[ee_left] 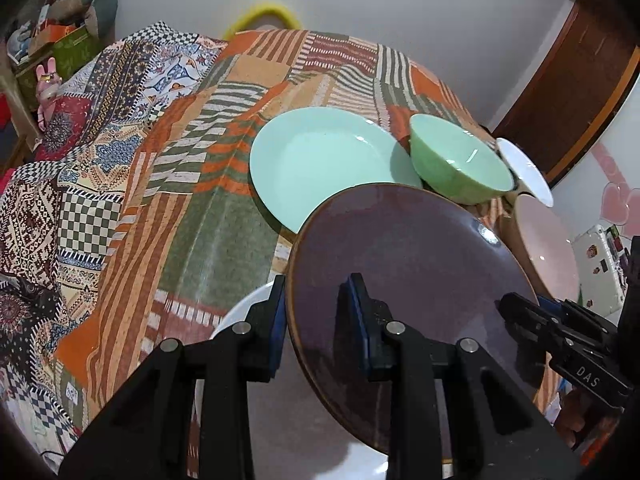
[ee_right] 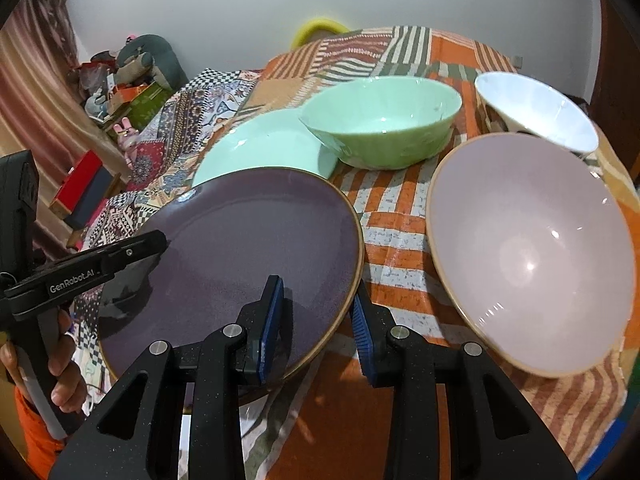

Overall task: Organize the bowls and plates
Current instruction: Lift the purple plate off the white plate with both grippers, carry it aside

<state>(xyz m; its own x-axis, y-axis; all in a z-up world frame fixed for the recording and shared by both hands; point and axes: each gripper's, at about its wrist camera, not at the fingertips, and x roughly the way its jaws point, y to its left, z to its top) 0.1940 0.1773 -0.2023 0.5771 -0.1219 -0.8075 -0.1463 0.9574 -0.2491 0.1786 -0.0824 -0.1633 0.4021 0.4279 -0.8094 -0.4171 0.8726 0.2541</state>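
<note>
Over the patterned cloth (ee_right: 404, 216), two grippers are holding one purple plate (ee_right: 240, 256) up in the air. Going from left to right: the left gripper (ee_left: 316, 320) is pinching the plate's left rim. One of its blue pads is sitting under the rim and the other on top, so its fingers are nearly closed, with only the plate edge between them. A white dish (ee_left: 240, 312) is peeking out below that gripper, but most of it is hidden.

The plate is tilting a little, not lying flat. Its far edge is pointing toward the mint plate (ee_left: 320, 164), which is lying on the cloth just behind it. That is the thing to watch: the mint plate is straight ahead of both sets of fingers, and the left gripper looks nearer to it.

Next, the right gripper (ee_right: 318, 324) is pinching the plate's right rim the same way, with its fingers also nearly closed on the edge.

Further right, a green bowl (ee_right: 384, 120) is sitting beside the mint plate, and its side is hiding part of that plate's rim. A pink bowl (ee_right: 532, 248) is sitting to the right of the purple plate, near it but not touching. A white bowl (ee_right: 536, 112) is sitting behind the pink one.

My guess is that the purple plate is going onto the mint plate, with both grippers carrying it forward together.
</note>
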